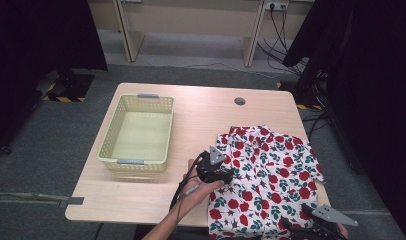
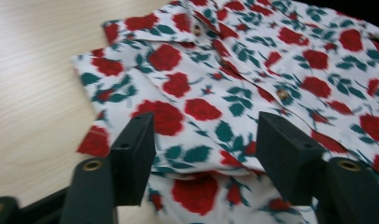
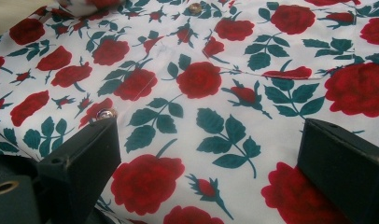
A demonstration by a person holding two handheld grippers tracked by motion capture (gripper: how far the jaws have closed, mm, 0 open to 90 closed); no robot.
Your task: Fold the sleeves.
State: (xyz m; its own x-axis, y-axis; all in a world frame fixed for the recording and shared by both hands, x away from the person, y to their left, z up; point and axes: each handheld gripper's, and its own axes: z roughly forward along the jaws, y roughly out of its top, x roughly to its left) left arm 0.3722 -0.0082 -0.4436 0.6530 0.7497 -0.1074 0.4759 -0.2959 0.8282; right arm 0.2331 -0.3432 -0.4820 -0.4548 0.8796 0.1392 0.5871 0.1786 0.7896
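Note:
A white shirt (image 1: pixel 273 170) printed with red roses and green leaves lies spread on the right half of the wooden table (image 1: pixel 206 115). My left gripper (image 1: pixel 230 173) sits at the shirt's left edge, held in a hand. In the left gripper view its jaws stand apart over a folded edge of the shirt (image 2: pixel 201 112), and the pads do not press on the cloth; the left gripper (image 2: pixel 206 154) is open. My right gripper (image 1: pixel 311 227) hovers over the shirt's near right corner. The right gripper (image 3: pixel 211 158) stands wide open above the flat shirt (image 3: pixel 215 84).
A pale yellow plastic basket (image 1: pixel 107 145) with nothing inside stands on the table's left half. A round cable hole (image 1: pixel 239 101) sits near the far edge. Dark curtains hang on both sides, and cables run along the floor at the back right.

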